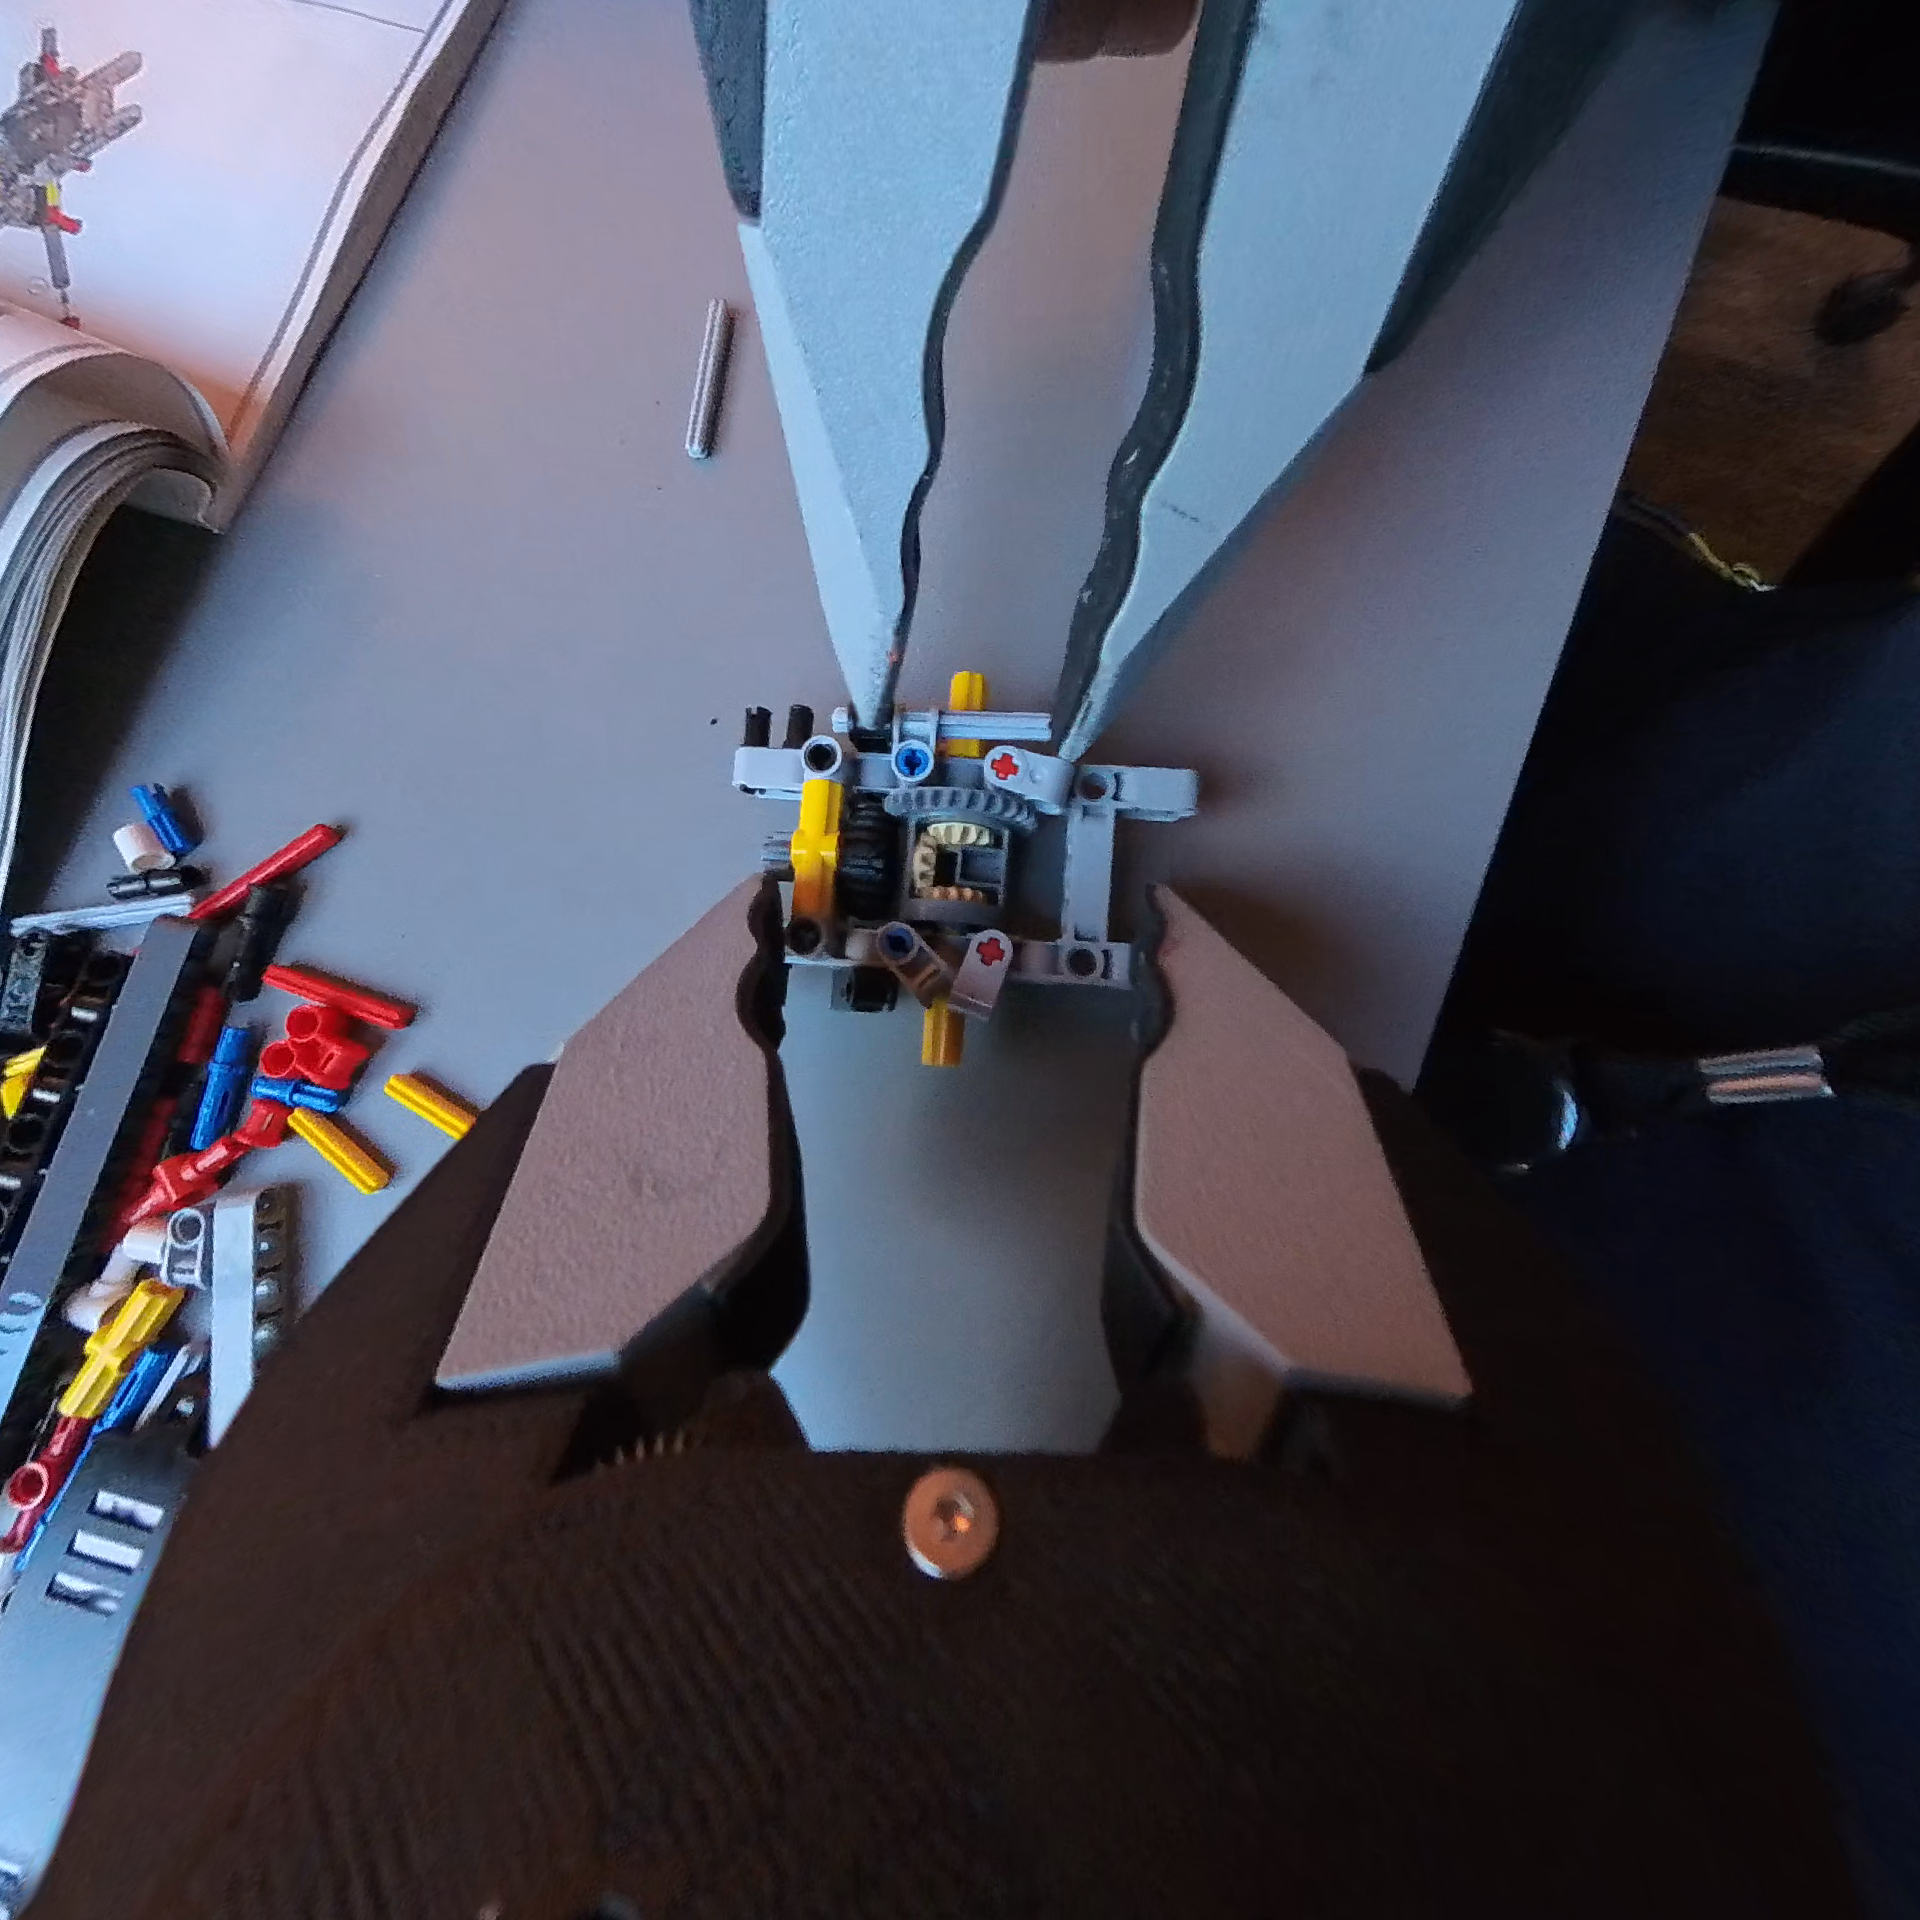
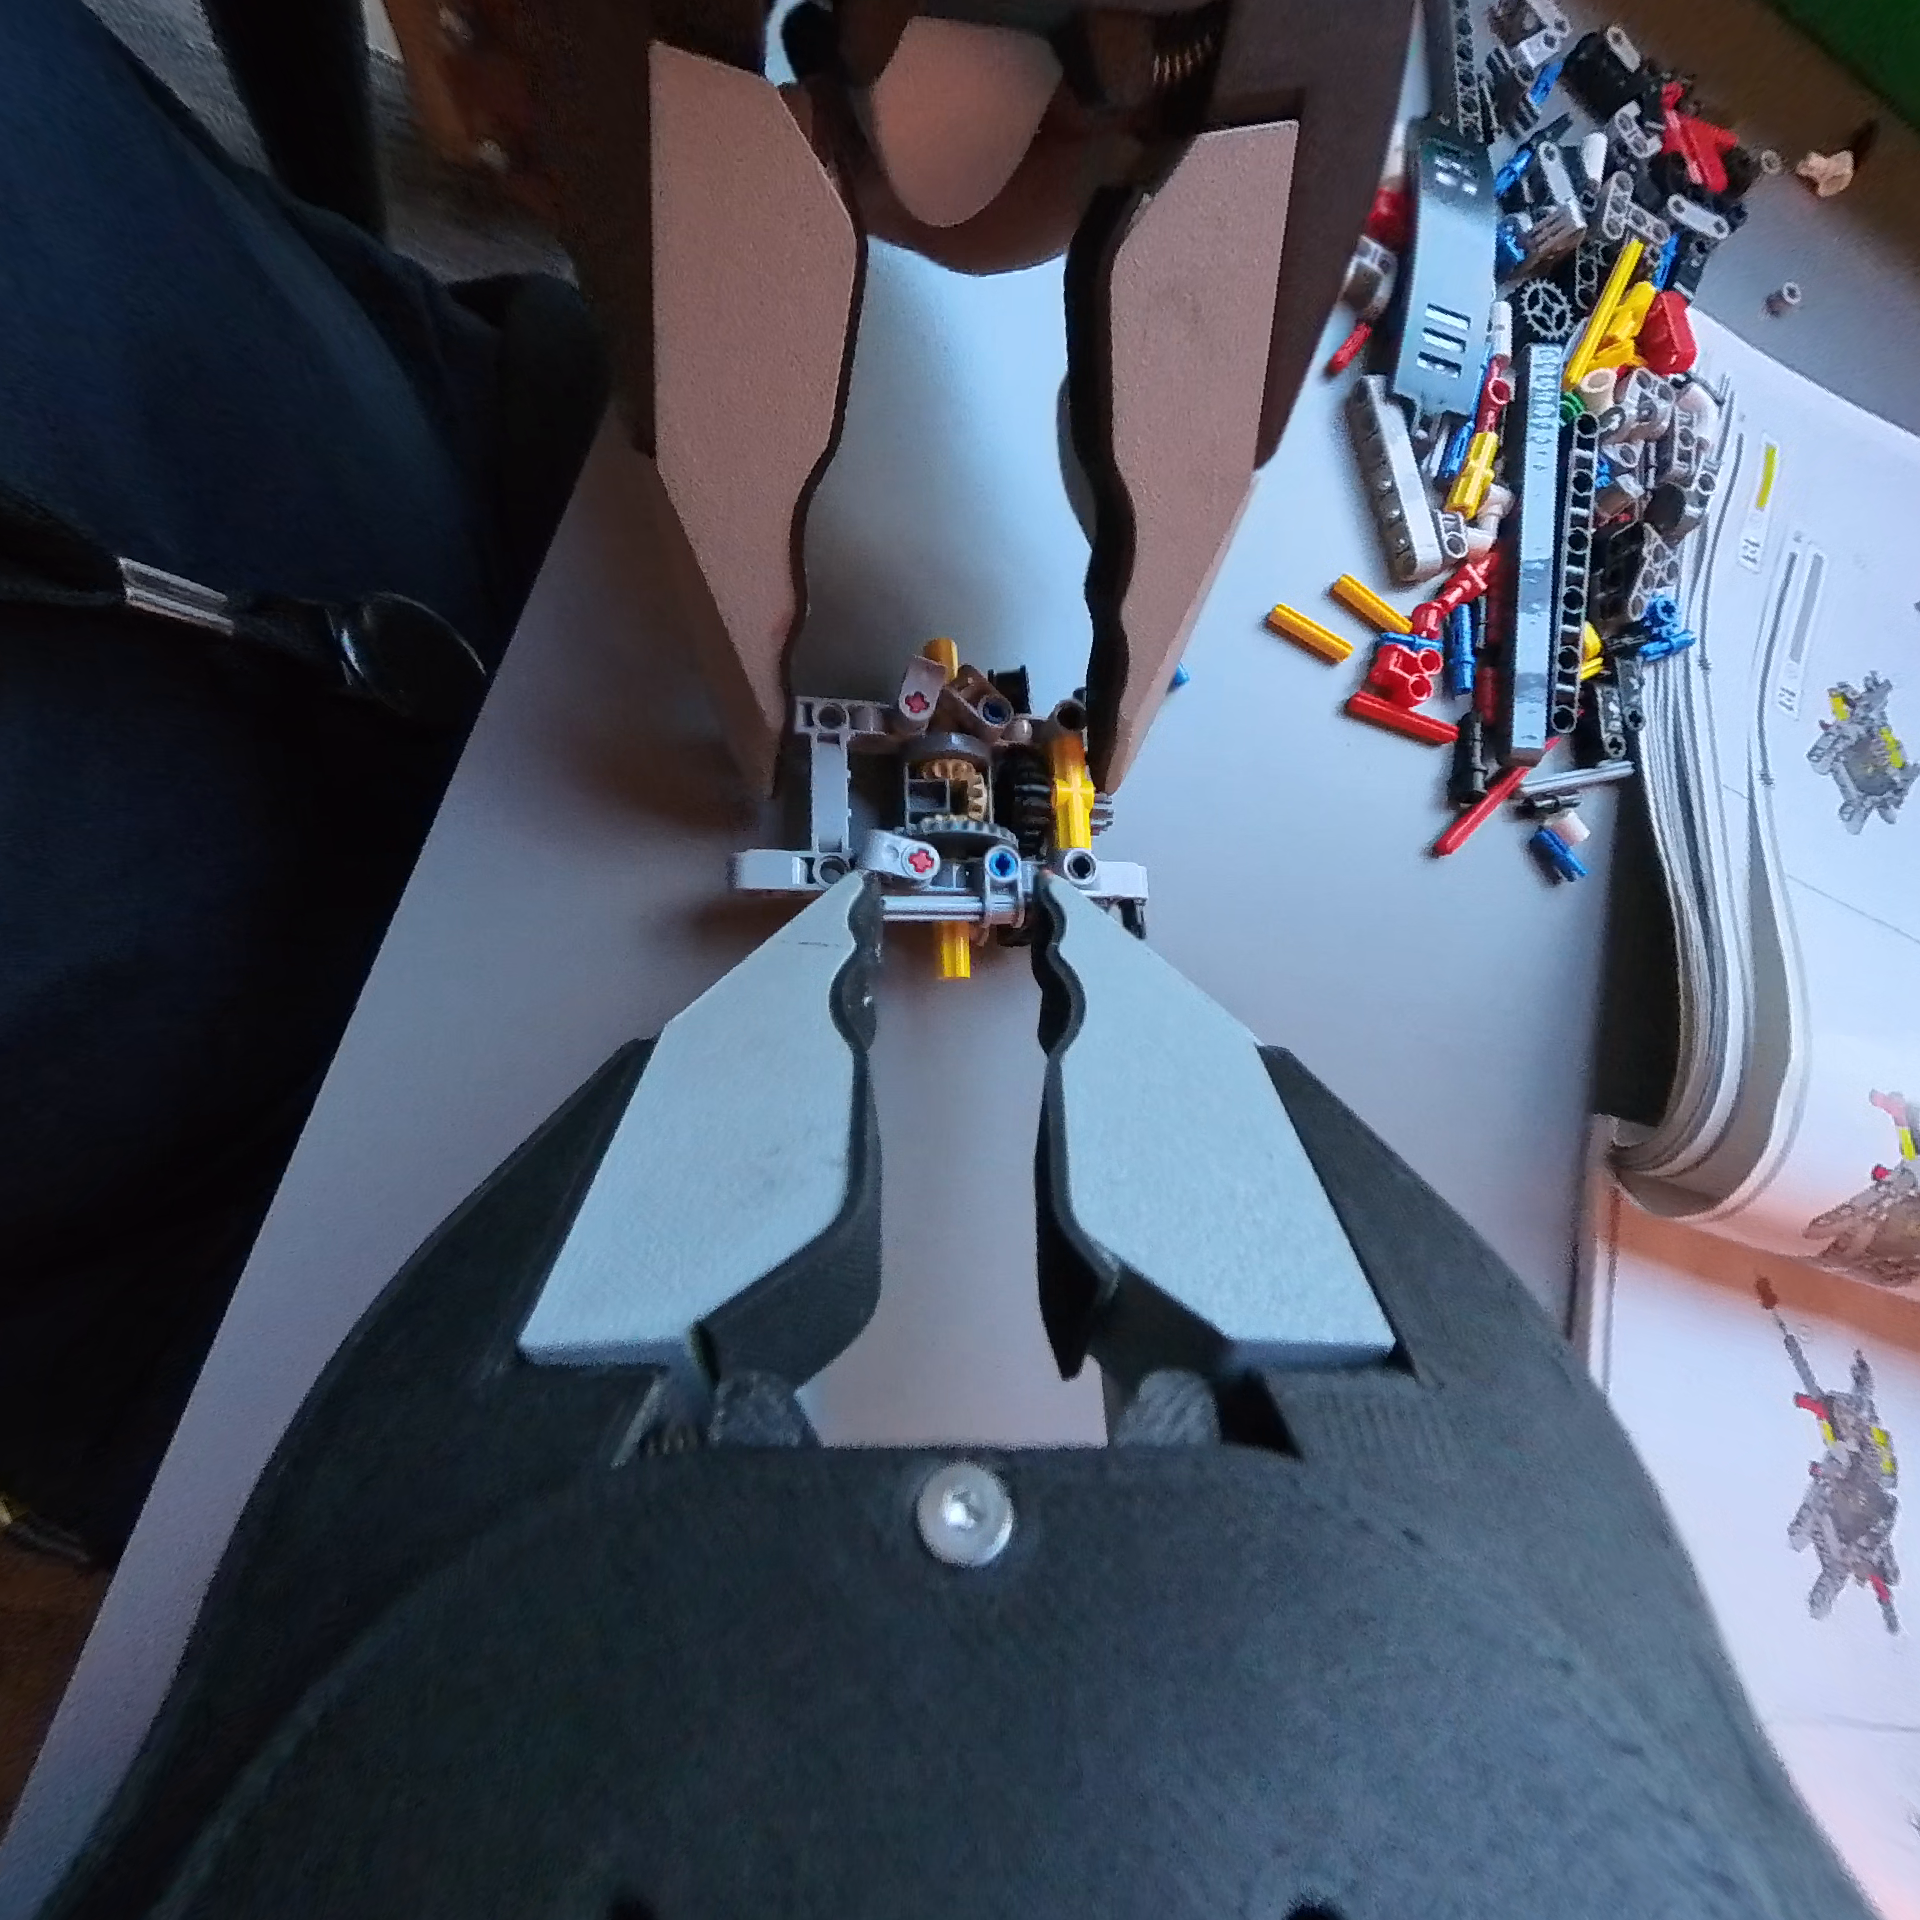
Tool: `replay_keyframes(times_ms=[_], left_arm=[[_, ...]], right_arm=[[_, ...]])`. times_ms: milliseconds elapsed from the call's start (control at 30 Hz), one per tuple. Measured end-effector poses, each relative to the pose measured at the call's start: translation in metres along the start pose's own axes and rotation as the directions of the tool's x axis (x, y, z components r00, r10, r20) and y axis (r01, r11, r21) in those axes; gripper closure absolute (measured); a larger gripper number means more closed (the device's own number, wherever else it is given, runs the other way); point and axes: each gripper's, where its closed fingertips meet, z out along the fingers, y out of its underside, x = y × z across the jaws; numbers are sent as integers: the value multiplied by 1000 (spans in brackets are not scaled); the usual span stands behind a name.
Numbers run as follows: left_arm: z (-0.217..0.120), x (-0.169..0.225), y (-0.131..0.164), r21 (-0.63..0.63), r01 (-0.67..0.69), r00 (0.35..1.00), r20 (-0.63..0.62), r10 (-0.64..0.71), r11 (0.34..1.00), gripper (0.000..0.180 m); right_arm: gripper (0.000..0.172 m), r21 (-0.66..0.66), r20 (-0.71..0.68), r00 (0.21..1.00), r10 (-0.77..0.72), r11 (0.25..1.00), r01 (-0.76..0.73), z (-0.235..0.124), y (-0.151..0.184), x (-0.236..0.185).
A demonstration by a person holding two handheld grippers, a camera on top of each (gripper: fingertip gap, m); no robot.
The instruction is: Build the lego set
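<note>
My two pairs of fingers meet nose to nose over a small grey gear assembly (image 1: 940,862) that sits on the pale grey surface (image 1: 520,623), close to its edge. My left gripper (image 1: 956,914), the brown one, has its fingers spread wide around the near end of the assembly: the left fingertip (image 1: 764,914) lies right against the yellow connector (image 1: 816,842) and the frame corner beside it, and the other fingertip reaches the end of the near grey beam (whether either truly presses, I cannot tell). My right gripper (image 2: 956,914), the grey one, comes from the opposite side, its fingers closed to a narrow gap on the short grey axle (image 2: 940,911) that runs across that end of the assembly, one black pad at each end of it. A yellow axle (image 2: 953,954) pokes out just beneath, between those fingers. In the middle of the frame sit a dark grey gear housing with tan bevel gears and a black gear. A lone grey axle (image 1: 710,379) lies apart, farther off on the surface. To the left of my left gripper is a heap of loose parts (image 1: 156,1143), red, blue, yellow, black and grey, and beyond it an open instruction booklet (image 1: 156,260).
</note>
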Motion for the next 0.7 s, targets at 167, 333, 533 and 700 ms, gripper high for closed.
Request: replay_keyframes(times_ms=[167,333,533,700], left_arm=[[1,-2,-2,1,98,995,34,-98,995,120],[2,-5,-3,25,216,970,110,-218,976,120],[4,-4,-3,104,235,956,153,-249,966,118],[4,-1,-3,108,205,963,152,-220,973,117]], right_arm=[[150,8,18,1000,2,1000,-3,-1,3,-1],[148,-11,-25,999,42,999,-42,-3,6,7],[142,121,173,928,329,928,-352,0,9,5],[141,128,193,944,269,947,-295,2,10,0]])
